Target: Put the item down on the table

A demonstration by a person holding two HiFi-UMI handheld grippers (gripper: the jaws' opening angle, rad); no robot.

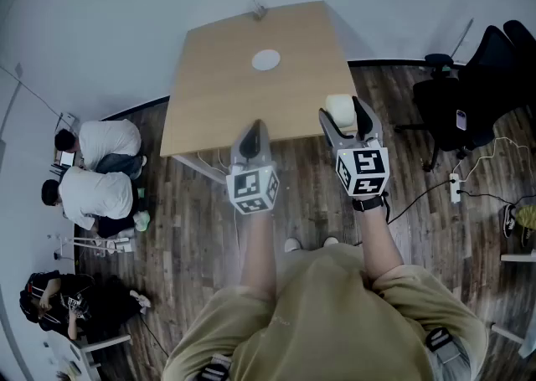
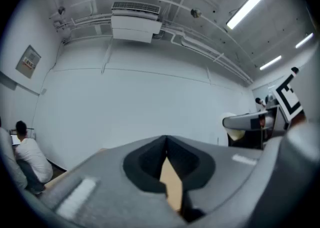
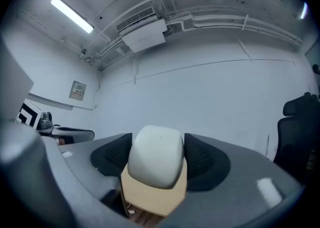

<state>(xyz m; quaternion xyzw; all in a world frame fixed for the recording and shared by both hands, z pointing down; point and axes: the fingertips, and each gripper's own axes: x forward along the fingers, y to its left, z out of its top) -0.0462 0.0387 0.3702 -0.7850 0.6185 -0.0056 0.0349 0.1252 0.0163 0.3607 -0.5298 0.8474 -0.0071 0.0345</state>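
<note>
My right gripper (image 1: 342, 110) is shut on a smooth off-white rounded item (image 3: 156, 156), held above the near right edge of the wooden table (image 1: 226, 78). In the head view the item (image 1: 339, 107) shows as a pale lump between the two dark jaws. My left gripper (image 1: 254, 132) hangs just off the table's near edge, its jaws pressed together with nothing between them; the left gripper view shows the tips (image 2: 165, 142) meeting. A flat white disc (image 1: 266, 59) lies on the table near its far middle.
A small object (image 1: 259, 11) sits at the table's far edge. Black office chairs (image 1: 481, 78) stand to the right, with cables and a power strip (image 1: 456, 189) on the wood floor. People in white shirts (image 1: 96, 170) sit on the floor at left.
</note>
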